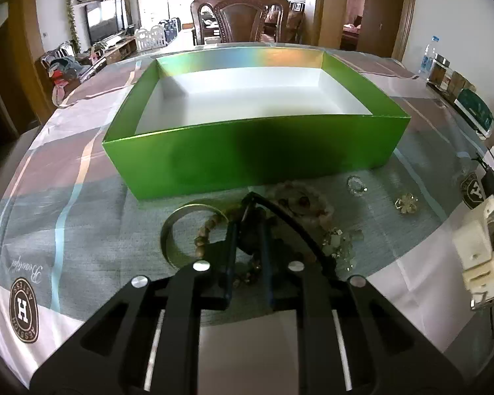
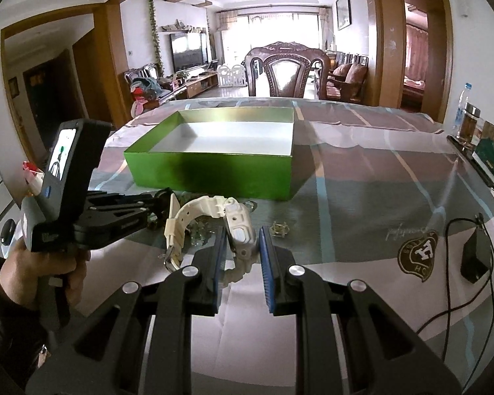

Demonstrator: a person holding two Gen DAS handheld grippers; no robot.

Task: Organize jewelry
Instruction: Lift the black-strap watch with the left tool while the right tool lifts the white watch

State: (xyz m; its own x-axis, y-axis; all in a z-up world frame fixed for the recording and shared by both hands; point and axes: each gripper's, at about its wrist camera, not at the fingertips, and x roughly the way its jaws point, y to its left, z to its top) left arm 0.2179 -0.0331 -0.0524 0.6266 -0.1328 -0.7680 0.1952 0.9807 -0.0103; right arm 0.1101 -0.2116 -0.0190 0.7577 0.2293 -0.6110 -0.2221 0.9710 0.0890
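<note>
gripping the white watch [image 2: 210,227] by its case, the right gripper [image 2: 242,247] holds it just in front of the green box [image 2: 214,171]. left gripper [image 1: 248,227] jaws sit nearly together, seemingly pinching a dark bead bracelet [image 1: 247,243] near the box's front wall, beside a metal bangle [image 1: 171,227]. the box lies open beyond.

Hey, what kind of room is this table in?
Most likely the dining area of a home, open to a living room: a carved wooden chair at the clothed table, a television beyond, sofas by the window.
</note>
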